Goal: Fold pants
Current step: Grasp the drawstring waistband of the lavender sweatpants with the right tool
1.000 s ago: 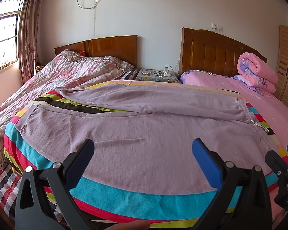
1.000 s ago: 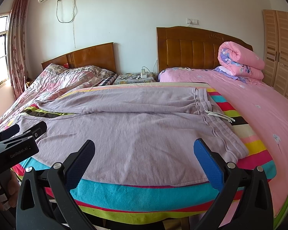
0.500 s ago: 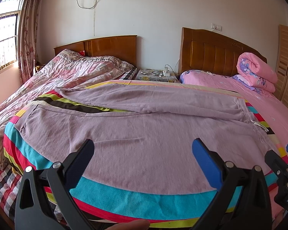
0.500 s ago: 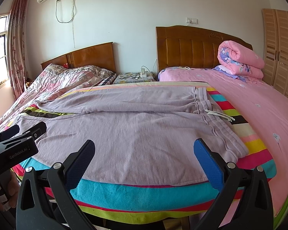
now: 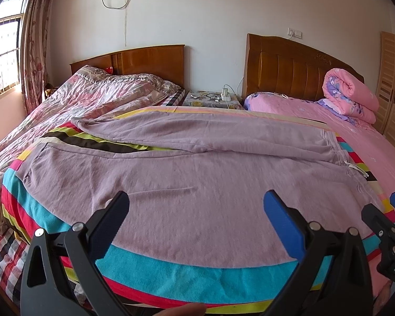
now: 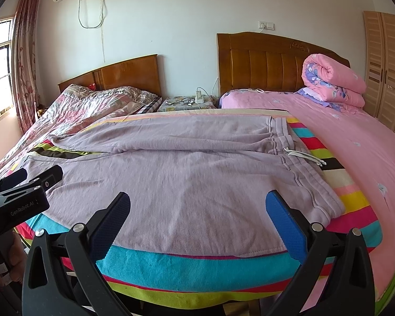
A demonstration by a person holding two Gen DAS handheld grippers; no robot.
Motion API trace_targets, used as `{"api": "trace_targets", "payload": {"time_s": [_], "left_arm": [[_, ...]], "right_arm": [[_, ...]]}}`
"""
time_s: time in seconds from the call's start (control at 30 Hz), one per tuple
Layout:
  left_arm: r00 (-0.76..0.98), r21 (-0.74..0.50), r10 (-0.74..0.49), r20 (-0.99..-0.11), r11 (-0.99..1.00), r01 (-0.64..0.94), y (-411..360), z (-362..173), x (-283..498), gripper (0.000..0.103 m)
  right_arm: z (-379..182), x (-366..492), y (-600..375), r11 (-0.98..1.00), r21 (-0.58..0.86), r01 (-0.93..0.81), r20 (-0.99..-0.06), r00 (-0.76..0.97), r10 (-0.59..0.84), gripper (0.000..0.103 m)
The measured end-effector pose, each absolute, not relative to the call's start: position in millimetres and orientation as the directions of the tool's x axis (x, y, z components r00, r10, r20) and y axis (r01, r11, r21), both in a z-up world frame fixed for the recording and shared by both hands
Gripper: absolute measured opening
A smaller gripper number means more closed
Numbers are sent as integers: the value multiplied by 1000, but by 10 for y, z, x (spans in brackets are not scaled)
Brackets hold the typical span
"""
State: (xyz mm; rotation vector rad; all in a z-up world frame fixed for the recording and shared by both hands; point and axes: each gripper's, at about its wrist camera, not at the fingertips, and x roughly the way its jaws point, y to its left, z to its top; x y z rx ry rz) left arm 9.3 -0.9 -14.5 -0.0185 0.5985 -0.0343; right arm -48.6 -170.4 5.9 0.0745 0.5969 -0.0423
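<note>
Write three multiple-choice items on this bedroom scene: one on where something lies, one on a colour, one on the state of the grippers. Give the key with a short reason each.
1. Where does the rolled pink quilt lie?
A. on the nightstand
B. at the head of the pink bed
C. on top of the pants

2. What colour are the pants?
A. pale purple
B. dark green
C. orange

3. How do the left gripper and right gripper stand?
A. both shut on the pants
B. one open, one shut
C. both open, holding nothing

Key: 1 B, the roll sits by that bed's headboard. 2 A, the spread cloth is pale purple. 3 C, each pair of fingers is wide apart with the pants lying flat beyond them.
</note>
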Motion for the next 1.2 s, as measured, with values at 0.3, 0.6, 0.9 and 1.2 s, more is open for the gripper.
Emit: {"api": "trace_targets", "payload": {"time_s": [0.3, 0.6, 0.9, 1.2], "left_arm": [[502, -342, -363, -785, 929, 138, 363, -543, 1063, 102], [566, -653, -556, -609, 756, 40, 798, -385, 2491, 102], [511, -473, -406, -758, 881, -2, 877, -515, 3389, 102], [502, -518, -423, -754, 853, -58, 963, -645, 3561, 100]], "right_arm": [[45, 707, -2264, 994, 73, -87, -652, 750, 114, 99], [-398, 3224, -2402, 929, 77, -361, -790, 546, 278, 99], [-1025, 4595, -1994, 789, 133, -600, -886, 284, 366, 90], [-484, 3383, -1712, 700, -151, -698, -796, 506, 333, 16]]}}
